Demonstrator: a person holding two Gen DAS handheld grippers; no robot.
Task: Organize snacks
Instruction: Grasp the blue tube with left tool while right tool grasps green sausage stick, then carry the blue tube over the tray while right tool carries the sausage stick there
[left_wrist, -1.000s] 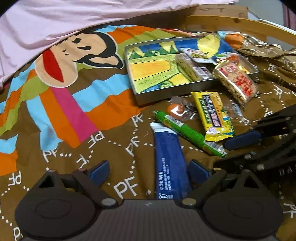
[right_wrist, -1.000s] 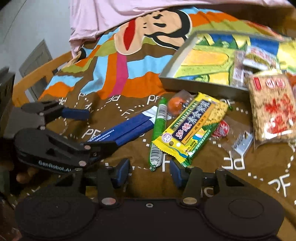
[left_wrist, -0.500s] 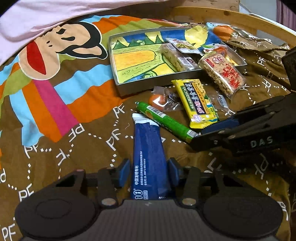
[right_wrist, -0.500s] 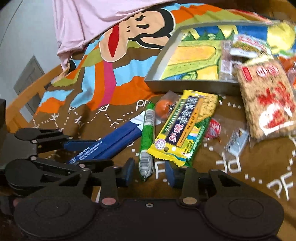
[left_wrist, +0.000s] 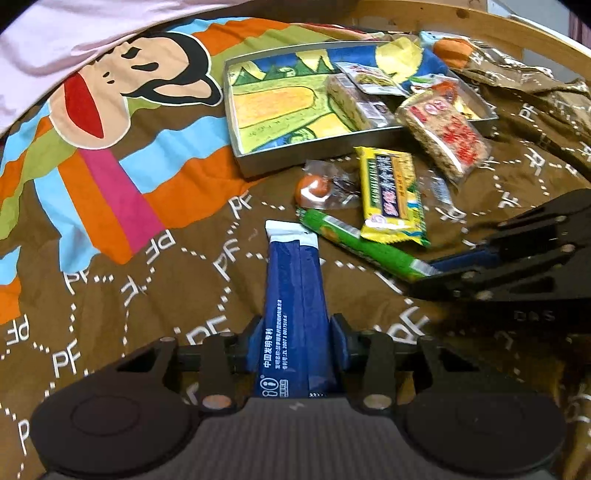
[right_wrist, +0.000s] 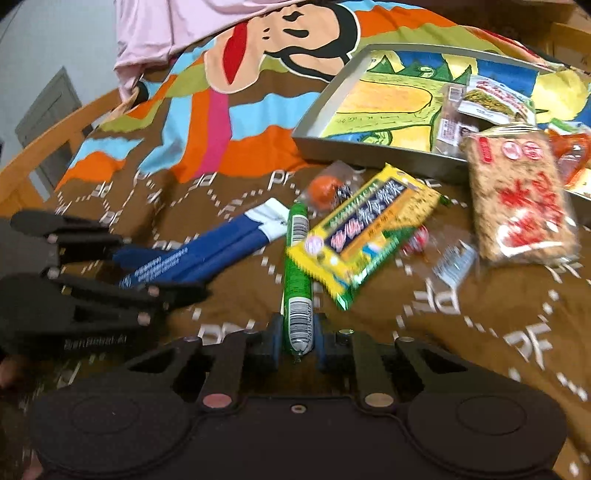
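Observation:
On the brown cartoon blanket lies a blue packet (left_wrist: 295, 280), pointing away from me. My left gripper (left_wrist: 297, 332) has its near end between the pads, and its jaws are closing onto both sides. To the right, a green sausage stick (right_wrist: 297, 258) is pinched at its barcode end by my shut right gripper (right_wrist: 297, 332). A yellow bar (right_wrist: 365, 229) overlaps the stick's far part. The metal tray (left_wrist: 295, 158) behind holds several snack packs. In the left wrist view the right gripper (left_wrist: 436, 271) comes in from the right onto the green stick (left_wrist: 365, 247).
An orange candy (left_wrist: 314, 186) and a clear-wrapped red candy (right_wrist: 415, 240) lie near the yellow bar. A rice-cracker pack (left_wrist: 447, 136) leans over the tray's corner. Pink cloth (left_wrist: 74, 29) covers the far left. A wooden rail (left_wrist: 480, 26) curves behind, with crumpled brown fabric (left_wrist: 535, 85) in front.
Both grippers went from open to closed: the left around the blue packet, the right around the green stick's near end. Each camera drew slightly closer to its snack.

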